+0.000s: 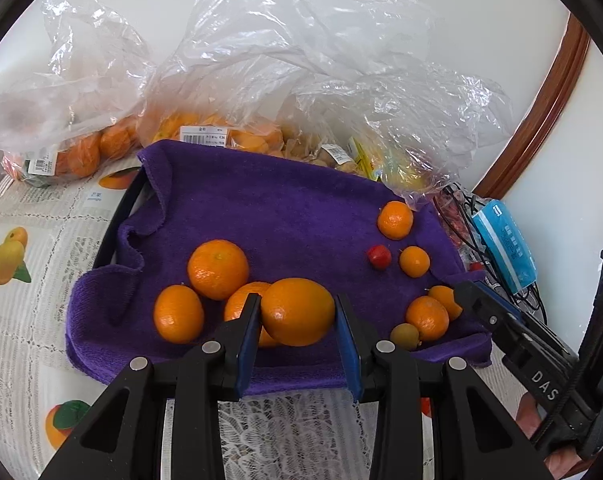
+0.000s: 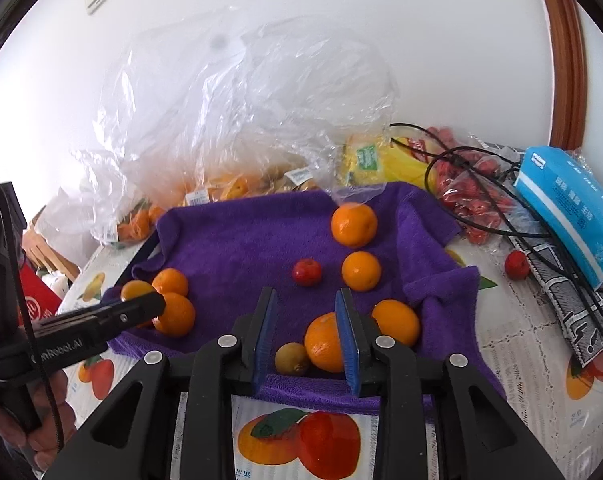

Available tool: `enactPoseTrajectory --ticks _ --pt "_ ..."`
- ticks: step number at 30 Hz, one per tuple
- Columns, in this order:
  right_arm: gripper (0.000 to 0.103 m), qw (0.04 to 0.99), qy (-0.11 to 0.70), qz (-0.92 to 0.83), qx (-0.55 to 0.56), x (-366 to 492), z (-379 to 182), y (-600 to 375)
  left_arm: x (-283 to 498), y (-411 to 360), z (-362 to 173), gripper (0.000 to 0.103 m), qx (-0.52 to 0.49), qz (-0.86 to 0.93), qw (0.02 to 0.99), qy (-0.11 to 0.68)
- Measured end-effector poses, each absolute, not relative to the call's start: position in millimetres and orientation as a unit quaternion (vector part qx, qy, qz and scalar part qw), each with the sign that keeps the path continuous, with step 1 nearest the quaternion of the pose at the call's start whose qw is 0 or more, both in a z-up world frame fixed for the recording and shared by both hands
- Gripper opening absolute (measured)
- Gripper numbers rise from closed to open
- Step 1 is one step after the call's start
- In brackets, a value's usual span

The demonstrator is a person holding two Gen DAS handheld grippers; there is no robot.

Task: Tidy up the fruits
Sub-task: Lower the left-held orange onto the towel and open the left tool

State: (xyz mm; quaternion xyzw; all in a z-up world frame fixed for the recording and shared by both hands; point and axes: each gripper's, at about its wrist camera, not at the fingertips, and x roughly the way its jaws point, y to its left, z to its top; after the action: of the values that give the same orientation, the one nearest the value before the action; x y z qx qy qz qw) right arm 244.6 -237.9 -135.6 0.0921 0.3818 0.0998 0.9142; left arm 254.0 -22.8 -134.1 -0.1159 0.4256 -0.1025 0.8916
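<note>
Both tools share 1 build: the left tool [image 1: 297, 334] and right tool [image 2: 305, 332] have black plastic linkage arms, 4 round silver screw heads each, and blue ribbed pads [image 1: 247, 346]. White lettering marks their sides, black cables trail behind, and bare-skinned hands [image 2: 41, 420] show.

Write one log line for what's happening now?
left gripper: shut on orange | right gripper: open, over towel | small red fruit: loose on towel
</note>
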Motion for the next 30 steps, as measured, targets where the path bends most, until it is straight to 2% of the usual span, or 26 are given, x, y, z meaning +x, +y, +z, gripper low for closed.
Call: enactPoseTrajectory --ticks 19,22,24,26,30 --pt "0.035 0.915 0.384 0.066 0.101 245.8 -134.7 -256.3 264.1 -61.4 -138.5 0.036 -0.064 -0.09 0.912 0.395" --pt "0.035 0.915 0.384 0.067 0.102 246.3 -135.2 -256.7 264.1 -62.9 -139.2 0.042 -0.067 -0.09 0.915 0.388" --pt "0.035 0.915 0.385 0.066 0.103 246.3 -135.9 -257.2 263.1 -64.1 -138.2 0.055 -0.061 -0.09 0.916 0.386" --pt "0.035 0.915 0.384 0.066 0.104 245.8 -135.8 -258.2 262.2 -62.1 -136.9 0.063 -0.06 -0.081 0.917 0.385" --pt "0.036 0.917 0.381 0.064 0.1 244.3 -134.3 -257.8 263.5 -51.7 -137.9 0.064 -0.079 -0.072 0.913 0.394"
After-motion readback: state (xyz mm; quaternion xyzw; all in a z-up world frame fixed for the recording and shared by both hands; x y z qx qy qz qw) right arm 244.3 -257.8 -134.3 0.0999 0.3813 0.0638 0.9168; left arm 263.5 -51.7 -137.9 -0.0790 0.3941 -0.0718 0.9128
